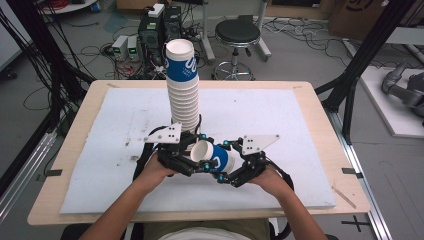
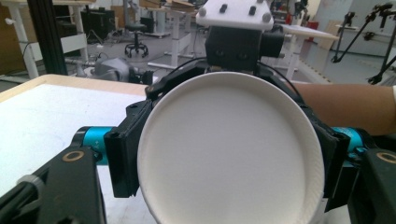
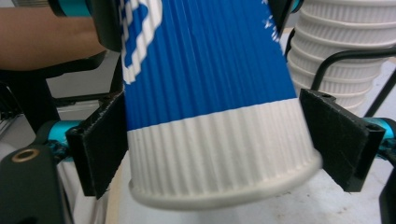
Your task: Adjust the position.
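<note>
While both hands meet low over the white-topped bench point(image 1: 125, 125), the left tool point(image 1: 192, 165) and right tool point(image 1: 227, 175) each clamp one paper cup point(image 1: 212, 157) lying sideways between them. It is ribbed, blue with a white band and rim. Uneven squeezing could crush it. Just behind stands a tall cup stack point(image 1: 182, 92), which a careless nudge might topple.

One camera overlooks the table point(image 1: 300, 165); two ride close, facing each other.
</note>
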Demonstrator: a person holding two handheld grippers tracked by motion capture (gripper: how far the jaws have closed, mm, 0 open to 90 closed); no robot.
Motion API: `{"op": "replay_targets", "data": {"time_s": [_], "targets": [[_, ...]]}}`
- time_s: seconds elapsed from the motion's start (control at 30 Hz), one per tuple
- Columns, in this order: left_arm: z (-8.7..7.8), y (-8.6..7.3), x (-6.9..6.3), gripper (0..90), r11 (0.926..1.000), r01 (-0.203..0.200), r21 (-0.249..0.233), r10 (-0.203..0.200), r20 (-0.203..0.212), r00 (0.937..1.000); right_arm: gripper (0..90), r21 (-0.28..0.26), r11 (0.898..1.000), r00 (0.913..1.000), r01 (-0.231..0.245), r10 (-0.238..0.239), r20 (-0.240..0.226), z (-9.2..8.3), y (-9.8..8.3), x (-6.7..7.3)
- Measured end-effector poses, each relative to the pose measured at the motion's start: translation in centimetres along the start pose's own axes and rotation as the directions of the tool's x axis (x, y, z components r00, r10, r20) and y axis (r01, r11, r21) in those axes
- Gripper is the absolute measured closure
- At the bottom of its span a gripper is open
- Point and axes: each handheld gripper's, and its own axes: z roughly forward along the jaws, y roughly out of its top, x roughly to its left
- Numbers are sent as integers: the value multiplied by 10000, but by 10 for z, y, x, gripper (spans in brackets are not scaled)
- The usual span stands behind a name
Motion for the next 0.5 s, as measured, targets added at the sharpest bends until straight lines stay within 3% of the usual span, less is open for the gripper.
{"op": "replay_targets", "data": {"time_s": [0.5], "targets": [[-1, 1, 0, 285, 9988, 92, -472, -76, 347, 9994, 131, -301, 9993, 9992, -221, 211, -326, 3, 1, 1]]}}
